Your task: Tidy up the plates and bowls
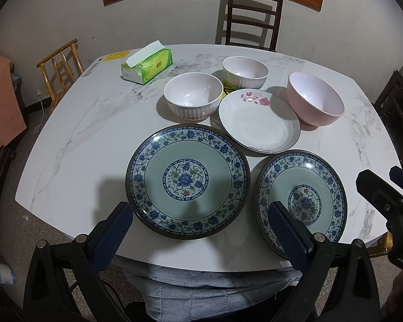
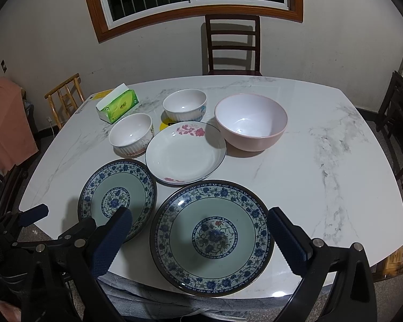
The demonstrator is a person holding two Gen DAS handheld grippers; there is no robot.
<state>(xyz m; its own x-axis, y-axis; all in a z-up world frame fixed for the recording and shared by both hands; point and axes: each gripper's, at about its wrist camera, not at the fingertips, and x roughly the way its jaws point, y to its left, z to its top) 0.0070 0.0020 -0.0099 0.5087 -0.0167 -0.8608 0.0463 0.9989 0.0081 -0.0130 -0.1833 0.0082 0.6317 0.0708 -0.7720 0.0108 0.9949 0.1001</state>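
Note:
Two blue-patterned plates lie side by side at the near edge of the marble table point(image 1: 75, 139). My left gripper point(image 1: 201, 222) is open, hovering over the near rim of the left blue plate point(image 1: 188, 181) and holding nothing. My right gripper point(image 2: 201, 222) is open and straddles the right blue plate point(image 2: 212, 237) from above. Behind them lie a white floral plate point(image 1: 258, 123), two white ribbed bowls point(image 1: 193, 96) point(image 1: 244, 72) and a large pink bowl point(image 1: 315, 99). All the dishes look empty and stand apart.
A green tissue box point(image 1: 147, 65) sits at the far left of the table. A dark wooden chair point(image 2: 232, 45) stands behind the table, a bamboo chair point(image 2: 64, 96) at the left, and dark chairs point(image 2: 400, 123) at the right. A person's grey quilted garment point(image 1: 201, 289) is at the near edge.

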